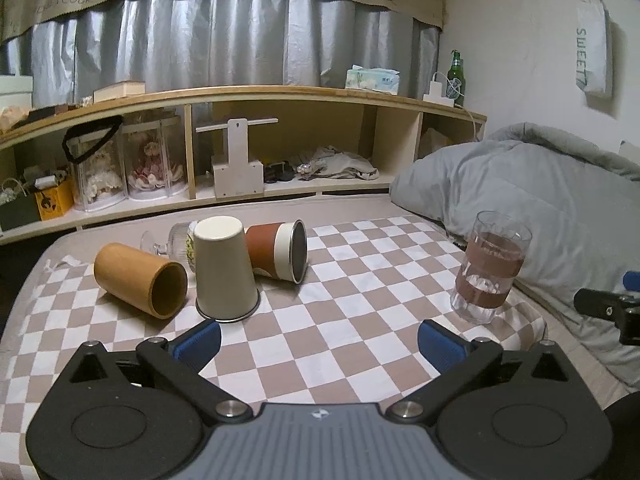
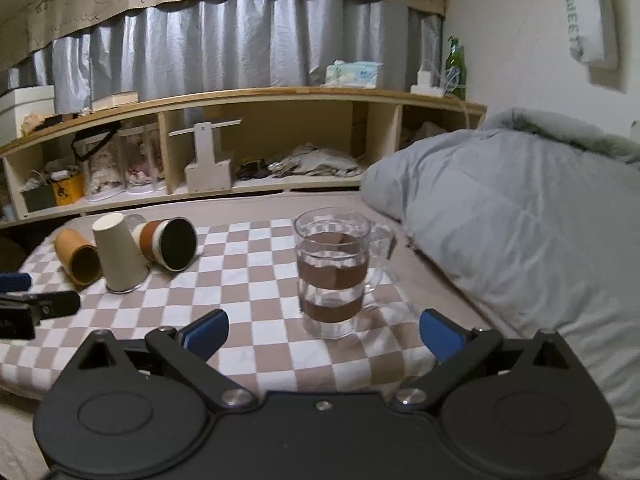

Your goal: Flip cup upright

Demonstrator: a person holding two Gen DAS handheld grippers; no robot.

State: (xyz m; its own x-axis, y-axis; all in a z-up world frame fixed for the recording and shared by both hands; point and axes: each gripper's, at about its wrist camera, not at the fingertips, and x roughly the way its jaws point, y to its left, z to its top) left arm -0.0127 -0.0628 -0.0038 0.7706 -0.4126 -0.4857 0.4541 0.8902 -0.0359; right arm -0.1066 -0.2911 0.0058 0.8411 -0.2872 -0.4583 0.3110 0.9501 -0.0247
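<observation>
Left wrist view: the left gripper (image 1: 318, 338) hovers with fingers (image 1: 200, 338) spread wide and holding nothing, low over the checked cloth (image 1: 360, 280) on the bed. A cream paper cup (image 1: 225, 268) stands mouth-down toward the cloth's far left corner, likely the next to be righted. A tan cup (image 1: 140, 278) and a brown-and-white cup (image 1: 278, 250) lie on their sides touching or just beside it; a stemmed glass (image 1: 172, 240) behind is mostly hidden. The right gripper (image 2: 324, 334), fingers equally spread and empty, faces an already upright clear mug (image 2: 334, 276) near the cloth's right edge, beside the grey duvet (image 2: 520, 216).
</observation>
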